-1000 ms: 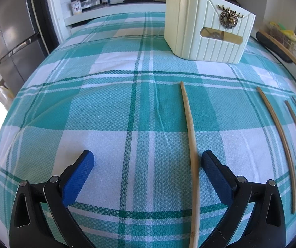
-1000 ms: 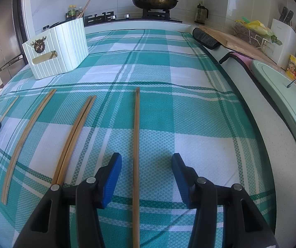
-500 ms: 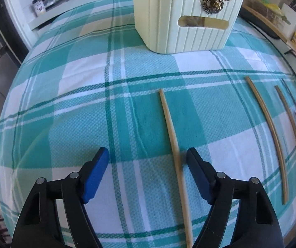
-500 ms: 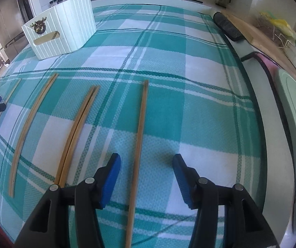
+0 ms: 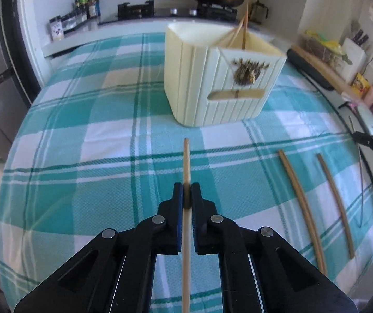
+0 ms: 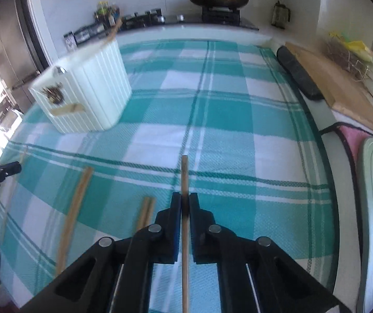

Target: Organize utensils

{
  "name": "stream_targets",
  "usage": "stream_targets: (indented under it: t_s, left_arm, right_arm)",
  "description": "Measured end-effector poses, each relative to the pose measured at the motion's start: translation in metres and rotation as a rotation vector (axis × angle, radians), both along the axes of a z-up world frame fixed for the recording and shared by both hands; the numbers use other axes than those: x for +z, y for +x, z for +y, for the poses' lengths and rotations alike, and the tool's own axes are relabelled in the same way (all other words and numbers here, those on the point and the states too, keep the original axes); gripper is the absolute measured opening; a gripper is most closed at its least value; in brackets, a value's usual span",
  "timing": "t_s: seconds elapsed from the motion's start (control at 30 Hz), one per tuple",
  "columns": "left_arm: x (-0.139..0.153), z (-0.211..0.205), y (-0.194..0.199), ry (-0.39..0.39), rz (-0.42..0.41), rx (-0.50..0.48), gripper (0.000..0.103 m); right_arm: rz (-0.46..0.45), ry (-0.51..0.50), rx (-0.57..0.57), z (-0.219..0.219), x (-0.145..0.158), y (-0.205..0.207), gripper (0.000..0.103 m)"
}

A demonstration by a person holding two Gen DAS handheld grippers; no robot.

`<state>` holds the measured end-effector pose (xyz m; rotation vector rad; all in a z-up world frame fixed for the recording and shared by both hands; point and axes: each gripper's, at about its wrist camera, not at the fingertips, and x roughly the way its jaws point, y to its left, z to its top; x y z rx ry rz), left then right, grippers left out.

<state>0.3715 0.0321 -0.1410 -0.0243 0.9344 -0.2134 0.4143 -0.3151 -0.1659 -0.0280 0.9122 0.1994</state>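
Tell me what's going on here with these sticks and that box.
A person is tidying chopsticks with two handheld grippers. The left gripper has just closed on one chopstick, the right gripper on another chopstick. More loose chopsticks lie on the checked cloth. The cream box already holds some.

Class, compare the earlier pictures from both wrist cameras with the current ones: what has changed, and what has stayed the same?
Both sets of jaws have just closed: the left gripper now clamps one chopstick, the right gripper another chopstick, and both sticks are lifted off the checked cloth. The cream holder and the remaining chopsticks lie where they were.
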Motion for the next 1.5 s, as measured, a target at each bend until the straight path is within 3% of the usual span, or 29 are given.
stream_targets:
  t_s: [0.2, 0.5, 0.77, 0.9, 1.0, 1.13, 1.23, 1.33, 1.4, 1.5]
  left_arm:
    - [0.064, 0.016, -0.047, -0.068, -0.151, -0.023, 0.004]
    - [0.113, 0.03, -0.068, -0.143, -0.304, -0.006, 0.004]
    - [0.14, 0.043, -0.059, -0.191, -0.353, 0.021, 0.004]
    - [0.185, 0.047, -0.041, -0.219, -0.469, 0.064, 0.004]
    - [0.215, 0.045, -0.014, -0.24, -0.558, 0.119, 0.004]
    - [0.228, 0.035, 0.028, -0.265, -0.618, 0.193, 0.004]
    - [0.22, 0.02, 0.063, -0.231, -0.607, 0.206, 0.004]
    - [0.198, 0.008, 0.096, -0.204, -0.543, 0.196, 0.004]
    - [0.178, 0.0, 0.119, -0.186, -0.472, 0.183, 0.004]
    - [0.143, -0.009, 0.149, -0.152, -0.334, 0.153, 0.004]
  right_arm:
    - [-0.202, 0.084, 0.067, 0.012, 0.079, -0.063, 0.006]
    - [-0.374, 0.135, 0.103, 0.04, 0.128, -0.094, 0.006]
    - [-0.463, 0.117, 0.132, 0.065, 0.158, -0.076, 0.006]
    - [-0.529, 0.114, 0.151, 0.077, 0.178, -0.061, 0.006]
    - [-0.629, 0.124, 0.161, 0.088, 0.201, -0.048, 0.006]
    - [-0.719, 0.168, 0.155, 0.104, 0.223, -0.017, 0.006]
    - [-0.771, 0.188, 0.16, 0.118, 0.223, 0.006, 0.006]
    - [-0.761, 0.172, 0.19, 0.135, 0.206, 0.032, 0.006]
    - [-0.716, 0.162, 0.202, 0.141, 0.189, 0.051, 0.006]
    - [-0.556, 0.172, 0.224, 0.148, 0.16, 0.09, 0.006]
